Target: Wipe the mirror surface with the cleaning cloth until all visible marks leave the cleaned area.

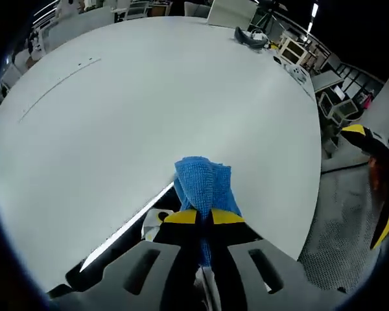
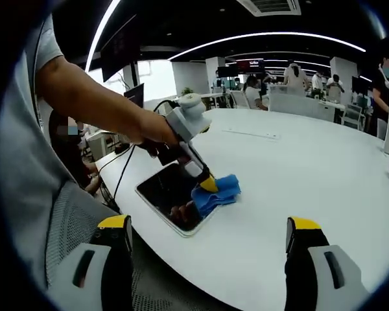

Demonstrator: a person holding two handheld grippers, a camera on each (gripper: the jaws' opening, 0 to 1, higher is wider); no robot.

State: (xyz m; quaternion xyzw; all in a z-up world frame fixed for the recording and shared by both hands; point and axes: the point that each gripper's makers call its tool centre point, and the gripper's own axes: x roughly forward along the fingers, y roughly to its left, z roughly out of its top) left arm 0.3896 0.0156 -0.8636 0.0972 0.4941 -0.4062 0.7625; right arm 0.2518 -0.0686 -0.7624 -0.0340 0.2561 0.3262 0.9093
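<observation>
left hand-held gripper (image 2: 209,184) pinching cloth (image 2: 215,194), on mirror (image 2: 168,197)

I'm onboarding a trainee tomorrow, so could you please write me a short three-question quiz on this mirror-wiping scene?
1. True or false: the left hand-held gripper is shut on the blue terry cleaning cloth.
2. Where does the cloth rest on the dark rectangular mirror? A) its centre B) its edge, partly on the white round table C) off it entirely
3. Fill in: the right hand-held gripper has its jaws ____ and holds nothing.

Key: 1 true; 2 B; 3 open.
</observation>
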